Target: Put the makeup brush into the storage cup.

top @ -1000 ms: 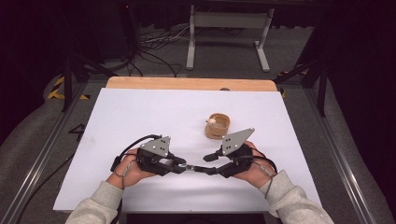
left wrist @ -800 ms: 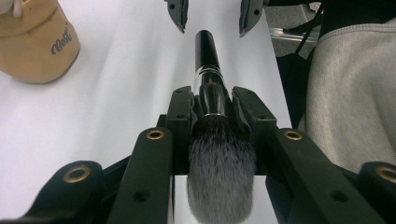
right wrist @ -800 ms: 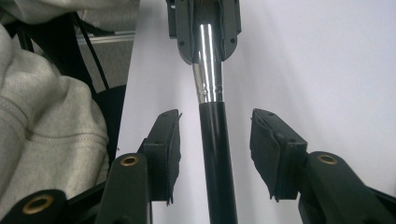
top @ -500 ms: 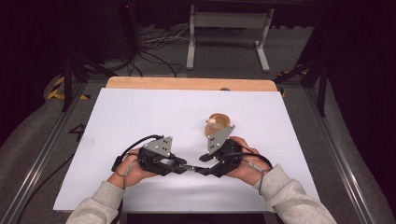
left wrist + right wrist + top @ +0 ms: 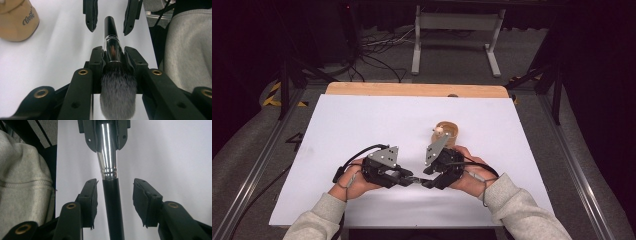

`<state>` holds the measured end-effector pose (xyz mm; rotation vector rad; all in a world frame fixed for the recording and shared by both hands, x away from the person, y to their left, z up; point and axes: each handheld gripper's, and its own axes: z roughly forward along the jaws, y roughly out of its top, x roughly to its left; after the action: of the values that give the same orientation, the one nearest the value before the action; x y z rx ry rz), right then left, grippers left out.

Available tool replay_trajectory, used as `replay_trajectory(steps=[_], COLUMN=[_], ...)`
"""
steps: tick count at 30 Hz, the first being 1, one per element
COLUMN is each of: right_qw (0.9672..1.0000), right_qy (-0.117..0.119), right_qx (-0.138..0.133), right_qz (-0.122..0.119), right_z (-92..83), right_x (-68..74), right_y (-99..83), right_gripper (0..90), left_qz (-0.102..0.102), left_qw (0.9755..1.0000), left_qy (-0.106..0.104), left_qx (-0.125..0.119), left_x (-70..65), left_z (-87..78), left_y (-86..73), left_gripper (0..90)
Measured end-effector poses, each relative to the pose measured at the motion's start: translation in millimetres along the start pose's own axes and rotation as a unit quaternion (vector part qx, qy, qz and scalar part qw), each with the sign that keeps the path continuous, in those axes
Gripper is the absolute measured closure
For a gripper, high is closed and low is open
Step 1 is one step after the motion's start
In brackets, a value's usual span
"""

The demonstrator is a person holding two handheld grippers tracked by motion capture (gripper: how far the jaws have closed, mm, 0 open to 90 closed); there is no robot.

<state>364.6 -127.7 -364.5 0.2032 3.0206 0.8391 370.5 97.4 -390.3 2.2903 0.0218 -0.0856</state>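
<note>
Both forearms in grey sleeves come in low over the white table (image 5: pixel 362 120), and the two hands meet near its front edge, grippers pointed tip to tip at each other. The left gripper (image 5: pixel 404 177) lies level, its grey plate facing up, with the hand wrapped around its body from behind and its cable looping back over the wrist. Its jaws are clamped on the shiny metal ferrule of a makeup brush (image 5: pixel 112 50); in the left gripper view the dark bristle head sits behind the jaws, toward the camera, and the black handle sticks out ahead past the fingertips. The right gripper (image 5: pixel 428 182) is rolled over on its side, so its grey plate stands tilted up toward the far side of the table, the hand cupped over it from the right. Its jaws are spread wide on either side of the brush handle; in the right gripper view the black handle (image 5: pixel 113 210) runs straight up the gap between them, clear of both pads (image 5: pixel 91 202), with the left gripper's closed jaws holding the ferrule just beyond. A small tan object (image 5: pixel 447 131) with dark lettering rests on the table just beyond the right gripper, apart from it.
</note>
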Motion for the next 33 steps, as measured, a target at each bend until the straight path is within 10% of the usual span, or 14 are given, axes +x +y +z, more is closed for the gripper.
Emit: replay_trajectory(steps=[33], right_qw=[0.9971], right_qy=[0.013], right_qx=[0.074], right_qz=[-0.014], right_z=[19.6], right_x=[1.2], right_y=[19.2], right_gripper=[71.2], left_qz=[-0.005], left_qw=[0.9999], left_qy=[-0.005], left_qx=[0.009], left_x=[1.8], left_z=[5.4], left_y=[-1.2], left_gripper=[70.3])
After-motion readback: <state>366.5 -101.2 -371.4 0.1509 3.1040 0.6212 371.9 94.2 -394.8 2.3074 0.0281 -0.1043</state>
